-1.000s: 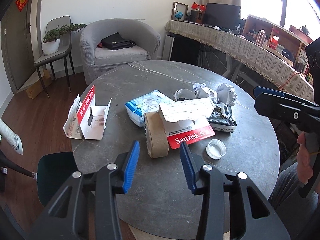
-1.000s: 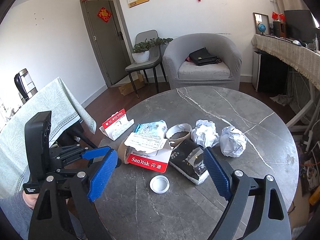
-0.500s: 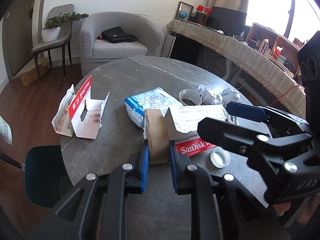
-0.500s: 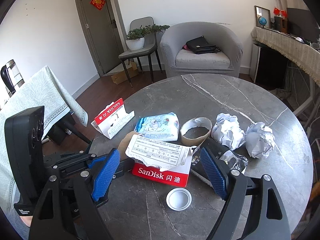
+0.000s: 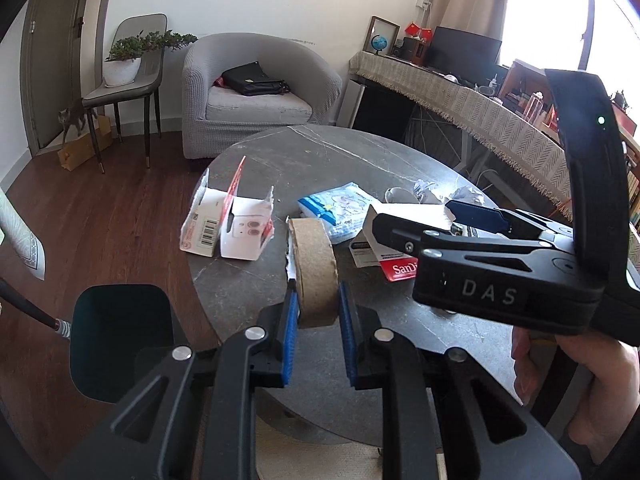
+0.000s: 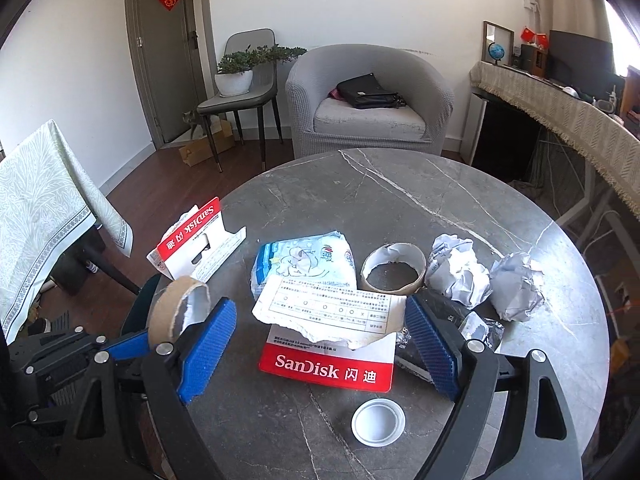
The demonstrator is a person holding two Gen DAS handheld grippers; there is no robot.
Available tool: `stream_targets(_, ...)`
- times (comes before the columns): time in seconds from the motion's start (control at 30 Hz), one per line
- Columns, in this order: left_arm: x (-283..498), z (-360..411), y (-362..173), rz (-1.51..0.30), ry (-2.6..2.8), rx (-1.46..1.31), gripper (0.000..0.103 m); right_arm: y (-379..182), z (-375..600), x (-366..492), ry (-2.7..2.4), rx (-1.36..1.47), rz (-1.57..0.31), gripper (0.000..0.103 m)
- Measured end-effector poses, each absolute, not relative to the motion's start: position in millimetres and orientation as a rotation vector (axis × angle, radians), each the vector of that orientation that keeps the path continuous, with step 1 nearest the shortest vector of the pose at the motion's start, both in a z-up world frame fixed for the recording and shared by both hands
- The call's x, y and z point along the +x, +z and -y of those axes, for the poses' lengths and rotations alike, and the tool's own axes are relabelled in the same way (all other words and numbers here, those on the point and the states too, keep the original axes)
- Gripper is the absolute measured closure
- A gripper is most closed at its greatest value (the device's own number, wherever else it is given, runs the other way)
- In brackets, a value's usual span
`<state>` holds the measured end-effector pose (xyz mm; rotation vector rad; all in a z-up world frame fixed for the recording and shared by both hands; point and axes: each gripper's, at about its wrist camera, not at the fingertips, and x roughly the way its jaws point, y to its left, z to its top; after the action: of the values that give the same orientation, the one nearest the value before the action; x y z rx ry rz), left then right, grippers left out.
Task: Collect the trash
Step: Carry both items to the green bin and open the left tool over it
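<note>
My left gripper (image 5: 318,316) is shut on a brown cardboard tape ring (image 5: 314,272) and holds it above the near left edge of the round grey table (image 6: 400,200); the ring also shows in the right wrist view (image 6: 176,308). My right gripper (image 6: 320,344) is open and empty, hovering over the torn red SanDisk card (image 6: 326,364). Around it lie a blue tissue pack (image 6: 304,260), a second cardboard ring (image 6: 394,268), two crumpled paper balls (image 6: 460,272), a black wrapper (image 6: 472,324) and a white lid (image 6: 378,422).
A torn SanDisk package (image 6: 196,240) stands at the table's left edge. A dark green chair (image 5: 116,336) sits below the left side. A grey armchair (image 6: 368,108) with a black bag is behind the table. A long cloth-covered desk (image 6: 560,120) runs along the right.
My left gripper closed on the cardboard tape ring and lifted it back toward the near left edge. My right gripper moved forward and lower over the SanDisk card, still open.
</note>
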<state>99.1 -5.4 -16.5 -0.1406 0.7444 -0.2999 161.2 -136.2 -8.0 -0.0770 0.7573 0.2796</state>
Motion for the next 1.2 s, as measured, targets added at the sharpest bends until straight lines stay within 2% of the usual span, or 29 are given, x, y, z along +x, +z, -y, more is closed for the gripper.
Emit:
stream_targets(0.43, 87.1, -58.4, -10.0, -0.722, -0.178, -0.2, 0.082, -26.4, 129.6, 180.3, 0.186, -0.052, -0.793, 0.016)
stream_targets(0.5, 86.1, -68.2, -11.8, -0.724, -0.155, -0.2, 0.082, -26.0, 129.1, 180.3, 0.18, -0.046, -0.786, 0.023)
stream_targets(0.63, 82.3, -88.6, -17.5, -0.733, -0.111, -0.208, 0.082, -22.5, 127.6, 177.9, 0.18, -0.061, -0.764, 0.024)
stream_targets(0.87, 80.1, -127.0, -27.2, -0.755, -0.024, -0.225, 0.082, 4.7, 114.1, 162.4, 0.235, -0.107, -0.702, 0.025)
stream_targets(1.2, 90.4, -173.7, -67.6, -0.84, 0.063, -0.274, 0.082, 43.7, 53.8, 161.6, 0.472, -0.092, -0.673, 0.024)
